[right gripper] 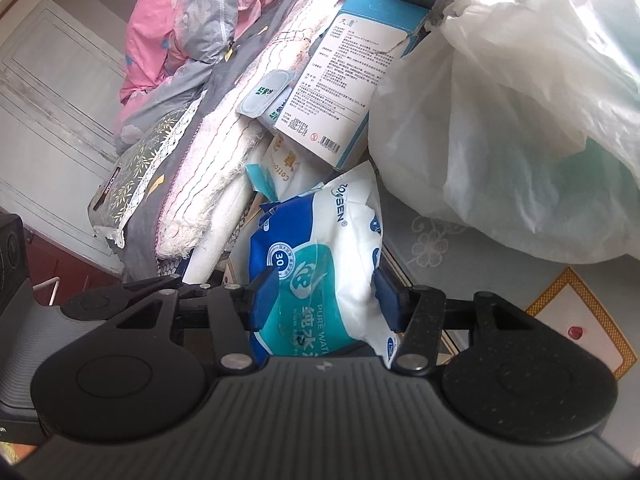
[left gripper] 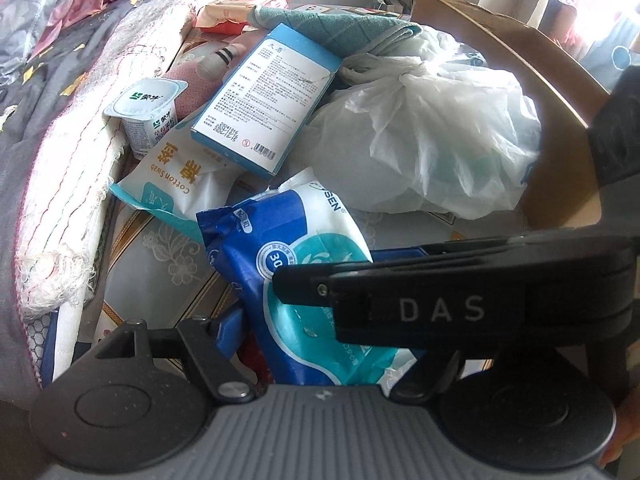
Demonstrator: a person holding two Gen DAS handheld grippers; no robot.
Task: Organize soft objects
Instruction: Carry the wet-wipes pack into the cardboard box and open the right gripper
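A blue and white pack of wet wipes point(right gripper: 320, 256) lies on the patterned table. My right gripper point(right gripper: 326, 298) straddles it, blue pads point(right gripper: 264, 296) pressed against both its sides. In the left wrist view the same pack point(left gripper: 296, 264) lies right in front, with the right gripper's black body point(left gripper: 460, 300) lying across it. My left gripper's own fingers are mostly hidden; one blue pad point(left gripper: 230, 330) shows left of the pack. A cotton swab pack point(left gripper: 176, 184), a blue and white box point(left gripper: 264, 100) and a knotted white plastic bag point(left gripper: 432, 140) lie behind.
A yogurt cup point(left gripper: 146, 114), a teal towel point(left gripper: 332, 30) and a pink sock point(left gripper: 200, 80) lie among the pile. A cardboard box wall point(left gripper: 532, 80) stands on the right. Folded quilts and bedding point(left gripper: 60, 160) run along the left. A patterned tablecloth point(right gripper: 480, 280) covers the table.
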